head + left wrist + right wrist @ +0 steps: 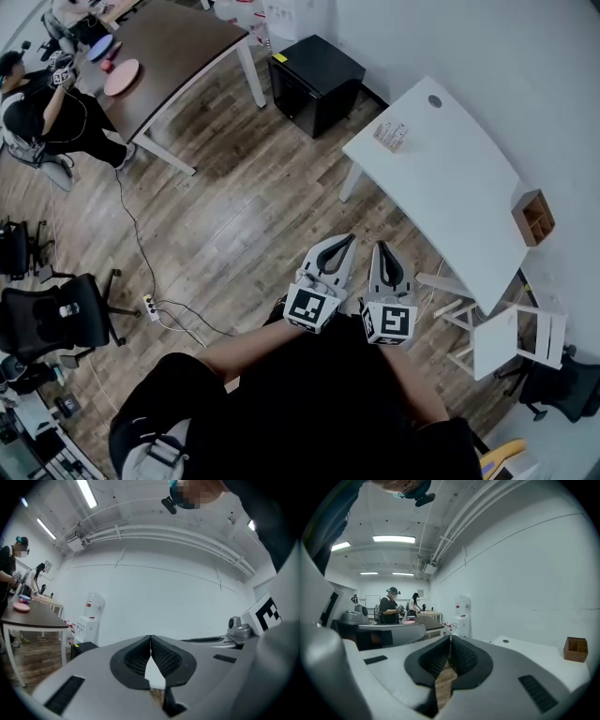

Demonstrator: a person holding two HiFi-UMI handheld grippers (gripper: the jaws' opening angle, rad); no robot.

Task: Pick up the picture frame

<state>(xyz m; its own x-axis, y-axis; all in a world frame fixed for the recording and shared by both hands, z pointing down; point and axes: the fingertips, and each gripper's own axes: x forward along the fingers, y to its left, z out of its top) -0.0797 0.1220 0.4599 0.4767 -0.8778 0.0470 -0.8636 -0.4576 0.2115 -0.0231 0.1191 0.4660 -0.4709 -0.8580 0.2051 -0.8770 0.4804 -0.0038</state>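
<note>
Jaws together: left gripper (346,241), right gripper (382,247)

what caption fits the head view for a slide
Shut, empty left gripper and right gripper held over wood floor beside white table

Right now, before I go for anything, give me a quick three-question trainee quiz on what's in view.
1. True or false: the left gripper is holding something.
2. Where does the wooden box sit? A) on the white table B) on the dark table C) on the floor
3. What colour is the low cabinet by the wall?

Key:
1. False. Its jaws are shut with nothing between them, and so are the right gripper's.
2. A, near the table's far edge.
3. Black.
</note>
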